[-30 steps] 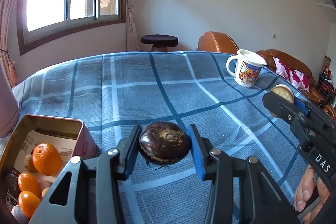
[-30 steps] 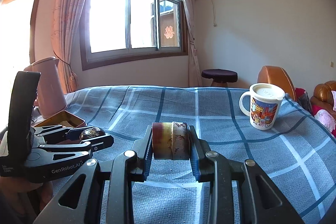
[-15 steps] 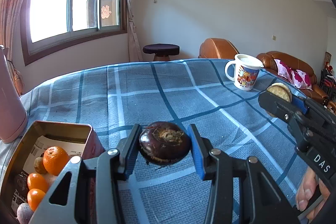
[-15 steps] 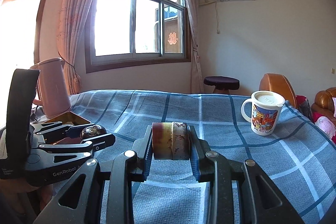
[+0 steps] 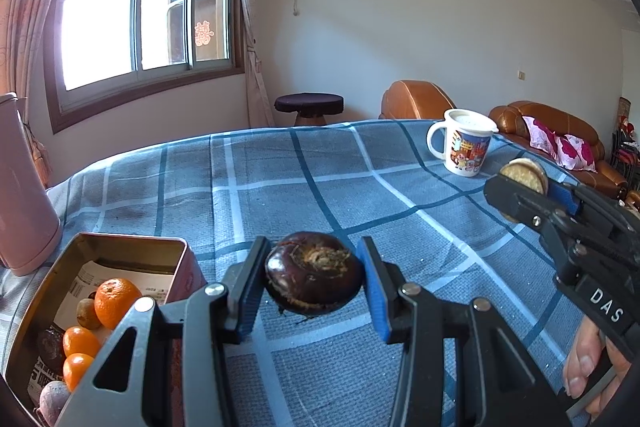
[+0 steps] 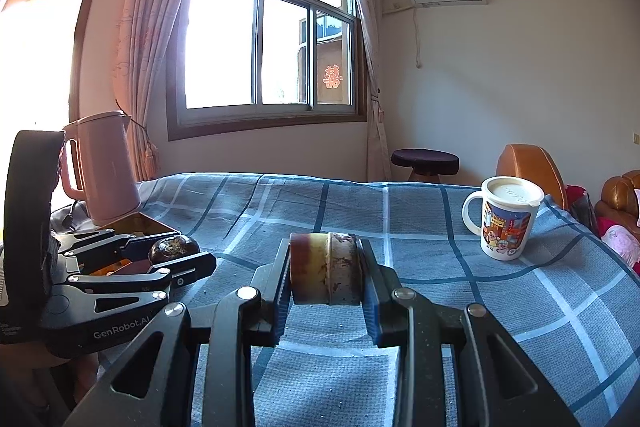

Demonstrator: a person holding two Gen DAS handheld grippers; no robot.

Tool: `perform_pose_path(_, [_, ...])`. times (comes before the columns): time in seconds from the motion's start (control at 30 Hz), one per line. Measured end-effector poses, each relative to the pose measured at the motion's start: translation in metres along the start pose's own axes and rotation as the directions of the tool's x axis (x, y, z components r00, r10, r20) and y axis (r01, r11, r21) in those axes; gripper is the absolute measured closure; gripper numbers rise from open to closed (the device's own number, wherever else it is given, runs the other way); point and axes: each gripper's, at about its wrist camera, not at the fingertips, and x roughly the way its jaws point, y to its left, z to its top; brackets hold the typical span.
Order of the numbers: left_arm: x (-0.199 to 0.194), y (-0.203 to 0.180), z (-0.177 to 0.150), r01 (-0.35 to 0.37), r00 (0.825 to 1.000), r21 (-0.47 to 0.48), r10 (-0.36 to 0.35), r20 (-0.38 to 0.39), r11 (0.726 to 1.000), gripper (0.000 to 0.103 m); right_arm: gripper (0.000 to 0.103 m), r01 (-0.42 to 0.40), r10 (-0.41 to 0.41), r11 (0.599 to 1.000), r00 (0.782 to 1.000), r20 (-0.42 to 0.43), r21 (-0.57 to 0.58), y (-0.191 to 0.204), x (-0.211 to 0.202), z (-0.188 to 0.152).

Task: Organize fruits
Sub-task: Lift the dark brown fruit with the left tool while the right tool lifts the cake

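Here, left to right: pink kettle (image 5: 24, 195) at table edge, then open tin (image 5: 120, 247) w/ oranges (image 5: 116, 301) inside, on the blue checked cloth (image 5: 280, 179). Left gripper (image 5: 314, 281) clamps a dark round water chestnut (image 5: 314, 277), held above the cloth just right of the tin, flat-ish, tufted top facing the camera. Right gripper (image 6: 326, 273) is clenched on a short cane piece (image 6: 324, 269), long axis crosswise between the pads. Mug (image 5: 464, 143) far right; window, stool, sofa behind.

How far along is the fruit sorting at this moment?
Done: oranges and other small fruit lie in the tin. In hand: the left tool grips a dark round fruit, the right tool a cut stalk piece. Left: dropping both in.
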Motion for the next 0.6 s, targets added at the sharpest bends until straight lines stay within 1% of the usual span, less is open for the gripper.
perform_pose_path(0.6, [-0.022, 0.005, -0.007, -0.01, 0.999, -0.007, 0.01, 0.048, 1.0, 0.056, 0.071, -0.03, 0.03, 0.999, 1.0, 0.001, -0.015, 0.013, -0.005, -0.001])
